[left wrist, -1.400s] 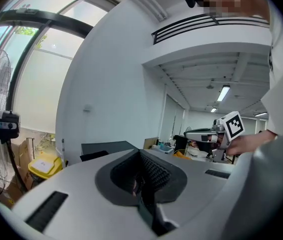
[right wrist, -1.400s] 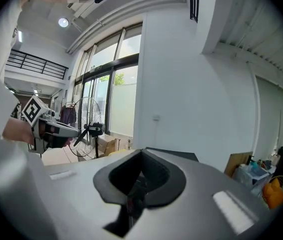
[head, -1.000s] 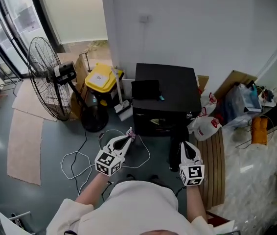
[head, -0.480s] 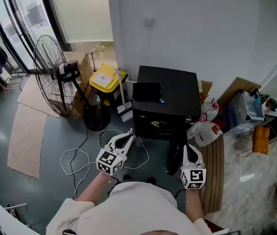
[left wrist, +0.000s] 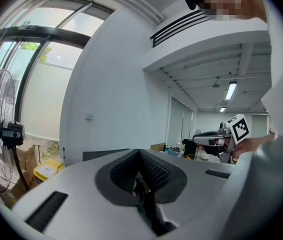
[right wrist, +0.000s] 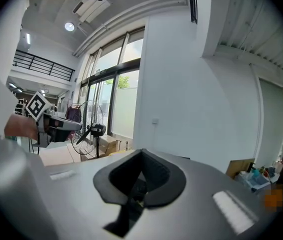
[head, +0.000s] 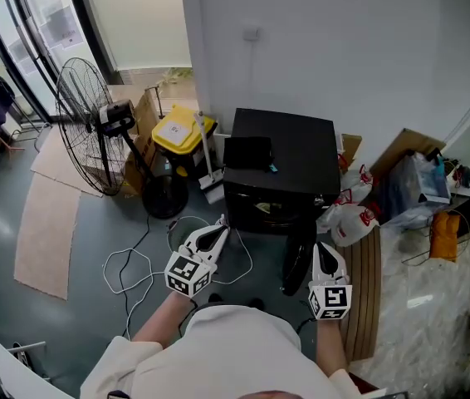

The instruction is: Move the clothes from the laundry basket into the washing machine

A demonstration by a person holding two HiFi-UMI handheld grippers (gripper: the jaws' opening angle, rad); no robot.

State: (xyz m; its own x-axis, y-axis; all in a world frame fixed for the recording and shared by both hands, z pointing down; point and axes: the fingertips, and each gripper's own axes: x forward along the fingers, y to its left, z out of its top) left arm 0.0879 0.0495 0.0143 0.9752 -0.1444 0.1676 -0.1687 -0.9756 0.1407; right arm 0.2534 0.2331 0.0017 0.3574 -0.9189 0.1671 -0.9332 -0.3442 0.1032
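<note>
Left gripper (head: pixel 219 230) and right gripper (head: pixel 321 251) are held with jaws pressed together, nothing pinched. Black washing machine (head: pixel 283 160) is seen just ahead of both, against the white wall (head: pixel 343 48).

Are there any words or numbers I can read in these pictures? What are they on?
No text can be read anywhere.
White label on the yellow bin lid: too small to read.
Red print on the white bags: blurred.
Black squares on the left gripper and the right gripper: patterns, not letters.
</note>
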